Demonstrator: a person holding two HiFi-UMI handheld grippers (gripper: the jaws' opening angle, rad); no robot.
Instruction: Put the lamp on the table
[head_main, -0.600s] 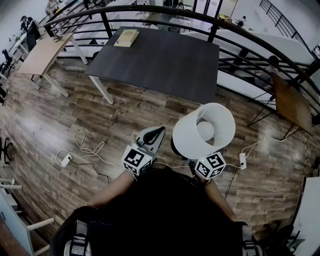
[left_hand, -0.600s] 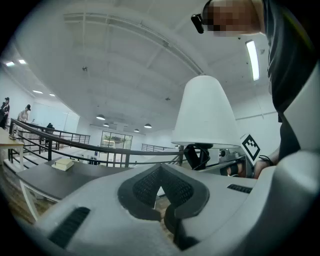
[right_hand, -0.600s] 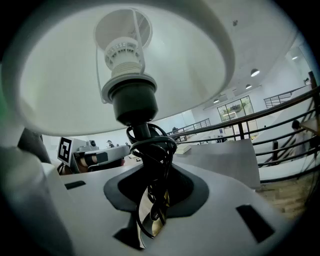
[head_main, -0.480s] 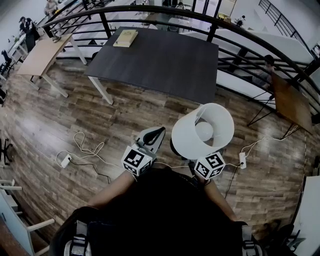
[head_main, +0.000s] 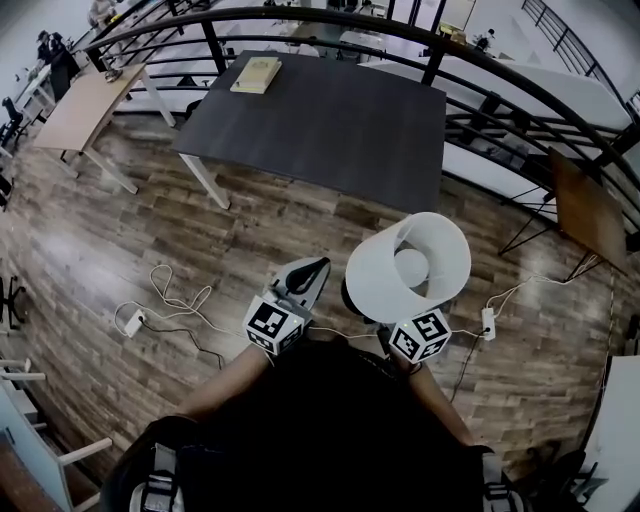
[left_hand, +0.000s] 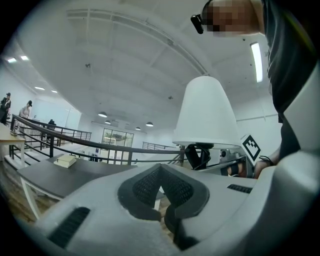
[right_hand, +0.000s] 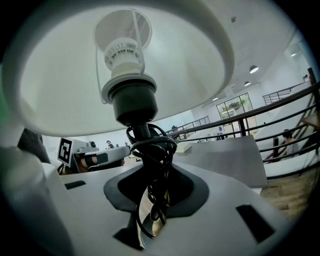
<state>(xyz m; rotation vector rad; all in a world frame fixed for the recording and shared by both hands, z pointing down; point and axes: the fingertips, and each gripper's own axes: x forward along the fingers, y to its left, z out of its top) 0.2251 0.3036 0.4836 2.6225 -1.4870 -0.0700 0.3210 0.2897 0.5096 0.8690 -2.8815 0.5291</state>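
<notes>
Right gripper (right_hand: 150, 197) clamps the white table lamp (head_main: 380, 275) by its cord-wrapped stem, near the dark table (head_main: 320, 130); left gripper (left_hand: 161, 190), jaws together, holds nothing.

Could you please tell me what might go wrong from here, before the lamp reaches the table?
1. The right gripper holds the lamp by its thin stem, over the coiled cord. With the wide shade on top, the lamp might slip or tip.
2. Loose cables lie on the floor on the way to the table, so tripping is possible.
3. A dangling loop of cord could snag when the lamp is set down.
</notes>
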